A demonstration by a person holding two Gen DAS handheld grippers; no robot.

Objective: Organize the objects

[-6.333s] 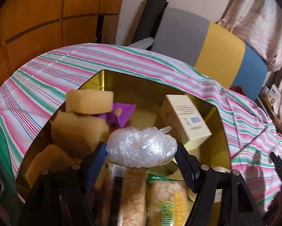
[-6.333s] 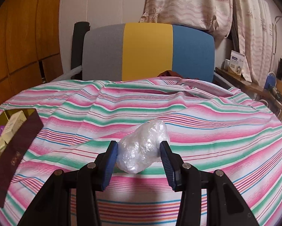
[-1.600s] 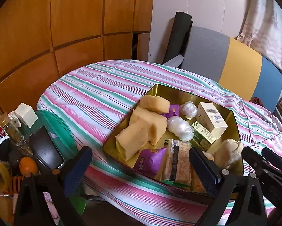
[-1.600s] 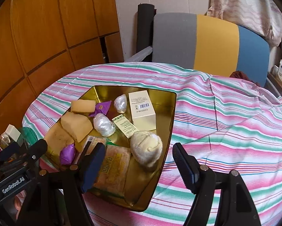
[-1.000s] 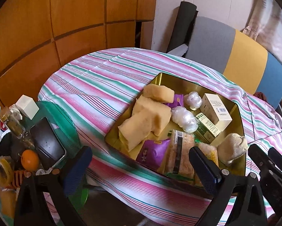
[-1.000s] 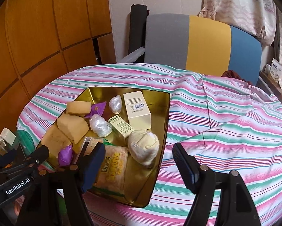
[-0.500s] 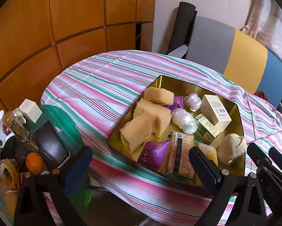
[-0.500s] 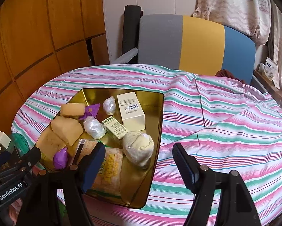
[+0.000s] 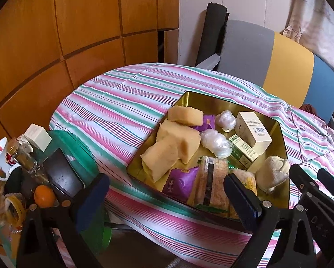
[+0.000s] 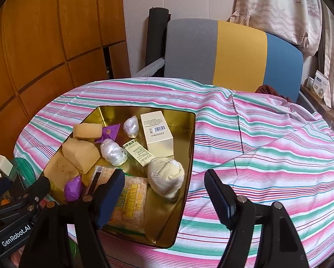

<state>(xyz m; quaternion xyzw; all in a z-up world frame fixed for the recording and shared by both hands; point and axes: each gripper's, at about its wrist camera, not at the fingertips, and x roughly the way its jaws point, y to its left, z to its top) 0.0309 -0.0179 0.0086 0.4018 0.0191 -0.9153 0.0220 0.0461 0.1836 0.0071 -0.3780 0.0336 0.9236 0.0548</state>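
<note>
A gold tray [image 9: 280, 134] [image 10: 190, 156] sits on the striped tablecloth [image 10: 267, 156]. It holds yellow sponges [image 9: 178, 140] [image 10: 81, 153], two clear plastic wads [image 9: 215, 141] [image 10: 112, 150], a cream box [image 9: 253, 130] [image 10: 157, 129], a green box [image 10: 139, 154], purple packets [image 9: 180, 186], snack packs [image 10: 129, 203] and a cream sock ball [image 9: 272, 173] [image 10: 165, 177]. My left gripper [image 9: 167, 198] is open and empty, held back above the tray's near edge. My right gripper [image 10: 164, 192] is open and empty above the tray's near right corner.
A side table at the left holds a mug [image 9: 0, 158], a jar [image 9: 21, 156], a white box [image 9: 37, 137], an orange [image 9: 44, 193] and a black device [image 9: 62, 174]. A grey, yellow and blue chair [image 10: 234, 53] stands behind the table. Wooden wall panels are at the left.
Both plastic wads went from my grippers into the tray, and both grippers opened and pulled back. Over the last second both views have shifted only slightly.
</note>
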